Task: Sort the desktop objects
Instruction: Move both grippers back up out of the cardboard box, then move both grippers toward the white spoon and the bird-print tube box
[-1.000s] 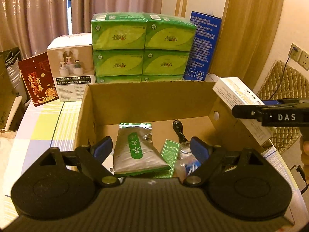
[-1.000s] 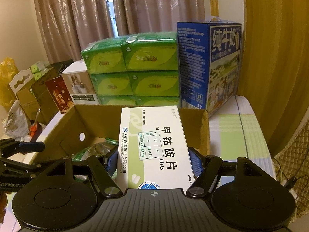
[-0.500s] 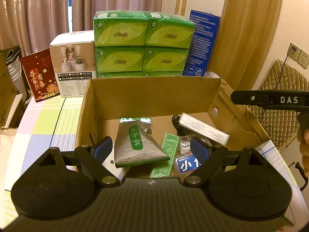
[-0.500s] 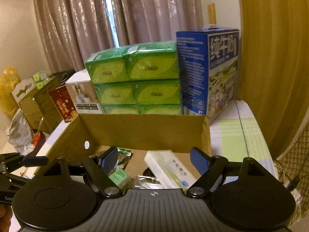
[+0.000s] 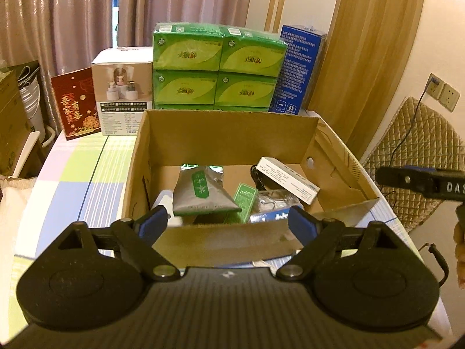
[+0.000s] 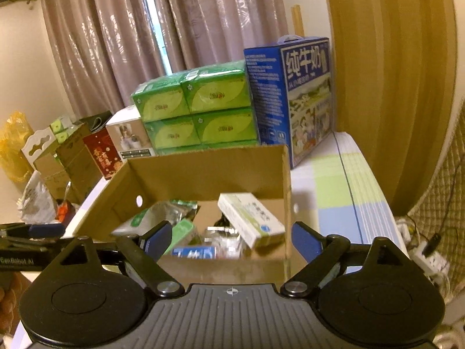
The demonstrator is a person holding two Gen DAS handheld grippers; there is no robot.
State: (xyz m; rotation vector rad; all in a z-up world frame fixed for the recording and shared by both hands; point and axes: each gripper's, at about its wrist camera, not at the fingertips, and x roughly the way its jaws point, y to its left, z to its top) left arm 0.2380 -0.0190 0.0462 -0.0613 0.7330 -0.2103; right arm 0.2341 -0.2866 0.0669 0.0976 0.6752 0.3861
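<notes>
An open cardboard box (image 5: 232, 136) (image 6: 203, 171) stands on the checked tablecloth. Inside lie a white medicine carton (image 5: 287, 180) (image 6: 251, 218), a silver pouch with a green label (image 5: 202, 192), a green card (image 5: 244, 199) and a blue-labelled packet (image 5: 270, 216) (image 6: 193, 252). My left gripper (image 5: 228, 226) hangs open just in front of the box's near wall, its jaws widening slightly and nothing between them. My right gripper (image 6: 232, 240) is also at the near wall, jaws opening and empty; the medicine carton rests in the box beyond it.
Stacked green tissue packs (image 5: 218, 69) (image 6: 194, 116), a blue milk carton (image 5: 299, 69) (image 6: 302, 96), a white product box (image 5: 122, 90) and a red card (image 5: 75, 104) stand behind the box. A padded chair (image 5: 421, 157) is on the right, with wall sockets above.
The right gripper let go of the white medicine carton, which now lies inside the box. Both grippers have pulled back from the box, so its near wall shows in front.
</notes>
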